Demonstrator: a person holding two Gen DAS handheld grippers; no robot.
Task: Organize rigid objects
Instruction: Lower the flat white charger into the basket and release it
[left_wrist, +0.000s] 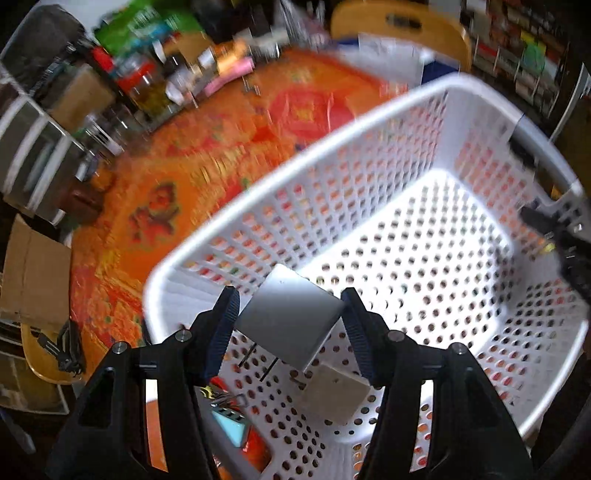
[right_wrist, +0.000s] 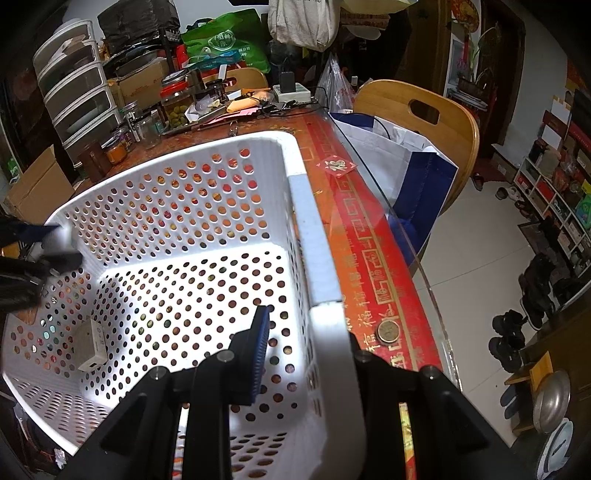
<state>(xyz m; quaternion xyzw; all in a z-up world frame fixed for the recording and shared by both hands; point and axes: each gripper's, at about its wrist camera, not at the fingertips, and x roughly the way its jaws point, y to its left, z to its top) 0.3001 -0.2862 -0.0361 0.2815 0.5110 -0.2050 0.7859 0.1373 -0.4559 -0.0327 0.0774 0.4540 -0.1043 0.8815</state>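
The left gripper (left_wrist: 290, 314) holds a grey block (left_wrist: 291, 317) over the white basket (left_wrist: 406, 110); the right gripper (right_wrist: 310, 332) clamps the basket's rim; another block (right_wrist: 92, 345) lies inside.

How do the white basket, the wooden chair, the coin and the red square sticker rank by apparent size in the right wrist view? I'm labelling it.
1. white basket
2. wooden chair
3. red square sticker
4. coin; close to the sticker, and nearer, so unsure.

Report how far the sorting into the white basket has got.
Done: one small white box lies on the basket floor. In hand: the left gripper holds a grey plug adapter above the basket; the right gripper clamps the rim. Left: releasing the adapter; a coin sits on the table.
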